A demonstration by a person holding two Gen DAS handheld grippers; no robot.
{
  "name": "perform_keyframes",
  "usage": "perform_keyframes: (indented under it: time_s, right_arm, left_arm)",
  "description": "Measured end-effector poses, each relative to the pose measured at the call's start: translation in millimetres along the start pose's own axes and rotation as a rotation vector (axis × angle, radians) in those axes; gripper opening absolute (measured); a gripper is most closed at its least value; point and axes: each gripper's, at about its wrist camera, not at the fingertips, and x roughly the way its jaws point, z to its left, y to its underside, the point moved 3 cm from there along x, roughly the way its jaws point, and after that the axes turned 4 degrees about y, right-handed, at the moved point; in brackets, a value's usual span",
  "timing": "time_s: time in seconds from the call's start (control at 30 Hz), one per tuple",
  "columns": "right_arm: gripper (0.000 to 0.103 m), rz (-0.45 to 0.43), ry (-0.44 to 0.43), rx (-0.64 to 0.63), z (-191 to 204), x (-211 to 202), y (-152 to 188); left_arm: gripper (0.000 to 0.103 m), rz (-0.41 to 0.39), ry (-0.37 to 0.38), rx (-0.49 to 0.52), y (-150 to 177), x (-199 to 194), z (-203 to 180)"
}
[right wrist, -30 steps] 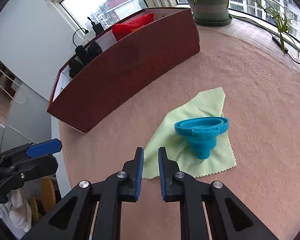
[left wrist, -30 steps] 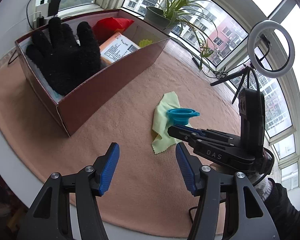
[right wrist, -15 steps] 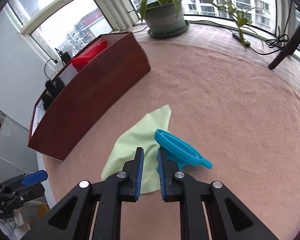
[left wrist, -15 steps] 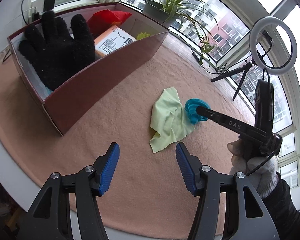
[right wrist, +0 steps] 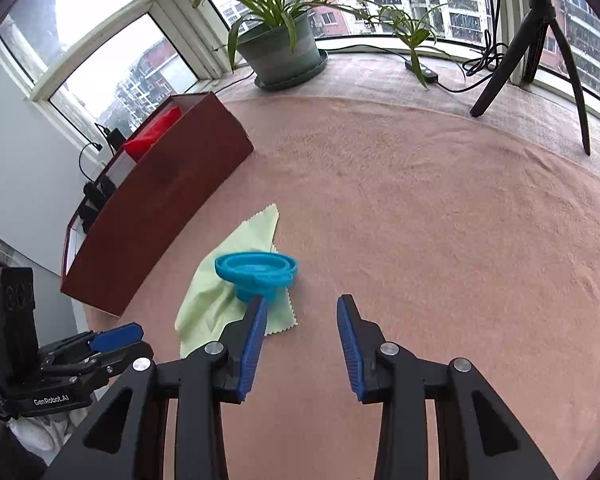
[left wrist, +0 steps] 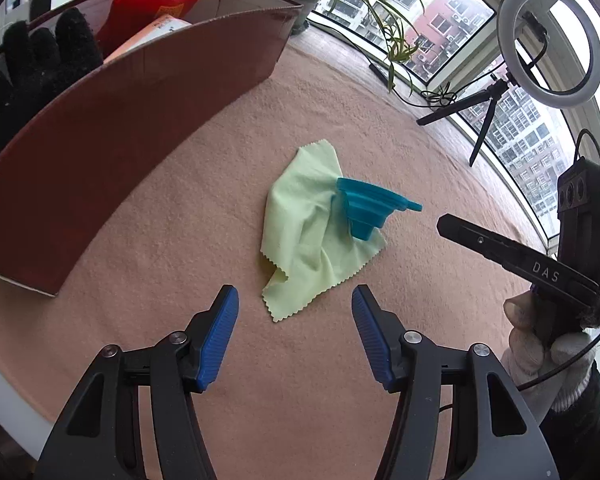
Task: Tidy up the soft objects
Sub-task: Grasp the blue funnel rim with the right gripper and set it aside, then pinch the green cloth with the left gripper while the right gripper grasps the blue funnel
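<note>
A pale green cloth [left wrist: 312, 236] lies rumpled on the pink table cover. A blue collapsible funnel [left wrist: 366, 208] rests tilted on its far right part. My left gripper [left wrist: 296, 304] hovers open just short of the cloth's near corner, with nothing between its fingers. My right gripper [right wrist: 300, 304] is beside the funnel [right wrist: 256, 270], its jaws opening and nothing between them. Its left fingertip is just in front of the funnel's spout, over the cloth [right wrist: 216, 300]. A brown cardboard box [left wrist: 120, 120] at the left holds a black glove [left wrist: 32, 64] and a red pouch [left wrist: 148, 8].
A potted plant [right wrist: 280, 52] stands at the window behind the box [right wrist: 160, 208]. A ring light [left wrist: 548, 40] on a black tripod [right wrist: 532, 40], with cables, stands at the far right. The table's near edge [left wrist: 4, 392] curves past my left gripper. A gloved hand [left wrist: 540, 352] holds the right gripper.
The right gripper, shut before, has opened and swung round the funnel to its right. The funnel has tipped over and the cloth is rumpled. The left gripper has come closer to the cloth.
</note>
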Motion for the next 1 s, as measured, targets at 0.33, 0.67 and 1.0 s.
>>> perform_keyframes:
  time_s: [0.33,0.67,1.0]
  right_arm:
    - [0.019,0.078,-0.190,-0.058,54,36,16]
    - [0.017,0.074,-0.052,-0.040,37,61,3]
    - [0.018,0.062,-0.042,0.018,-5,39,-5]
  left_arm:
    - [0.058,-0.014,-0.013,-0.040,0,-8,15]
    - [0.058,-0.005,-0.010,-0.029,-1,0,10]
    - [0.063,0.018,-0.038,0.044,-13,27,-10]
